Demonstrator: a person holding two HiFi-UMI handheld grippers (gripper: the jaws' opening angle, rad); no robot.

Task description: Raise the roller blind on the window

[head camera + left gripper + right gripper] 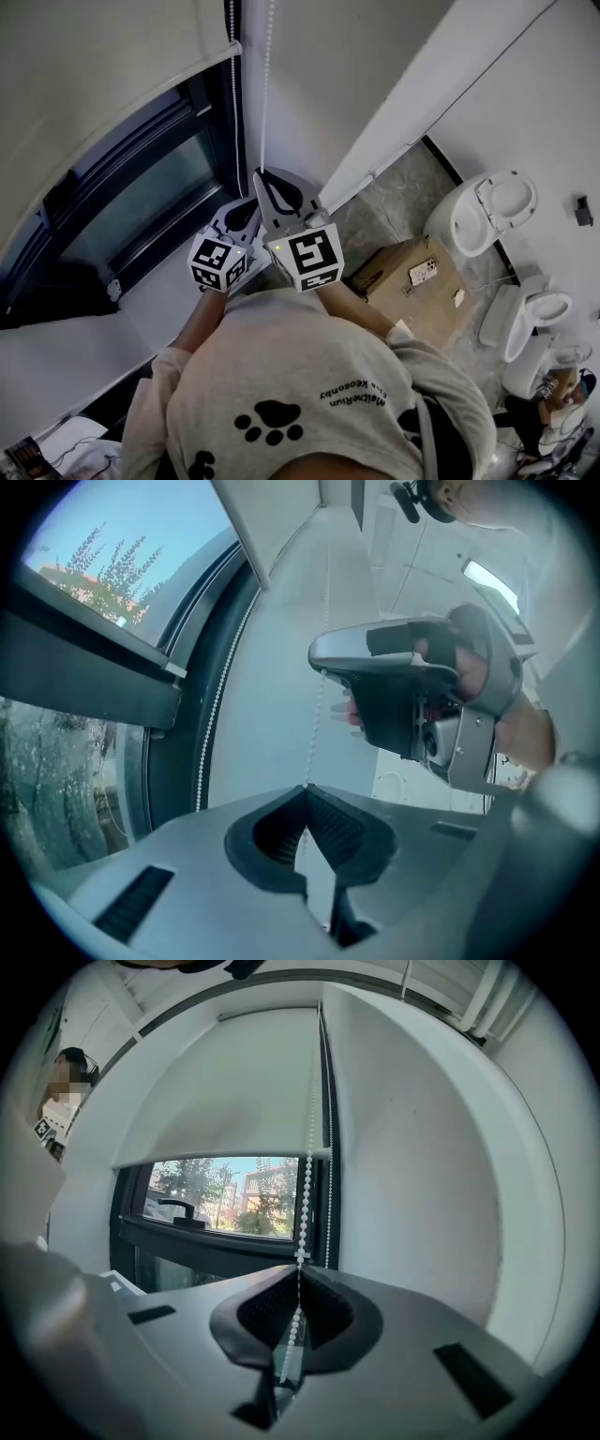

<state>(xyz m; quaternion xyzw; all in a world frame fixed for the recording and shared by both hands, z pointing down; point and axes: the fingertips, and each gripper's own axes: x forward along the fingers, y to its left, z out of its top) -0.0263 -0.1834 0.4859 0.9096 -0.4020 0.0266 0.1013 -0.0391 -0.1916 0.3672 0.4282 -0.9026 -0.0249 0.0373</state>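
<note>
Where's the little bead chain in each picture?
Head view: bead chain hangs top centre, beside the wall.
Left gripper view: middle, dropping into the closed jaws.
Right gripper view: middle, pinched between the closed jaws.
Shared landmark: the dark window frame, left of the chain everywhere.

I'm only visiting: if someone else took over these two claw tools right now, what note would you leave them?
Left gripper: shut on the chain.
Right gripper: shut on the chain too, higher up than the left.
Blind: partway up. Its lower edge crosses the window, with glass showing below.
Done: both grips made, blind partly raised.
Left: probably pull the chain hand over hand until the blind is fully up.
</note>
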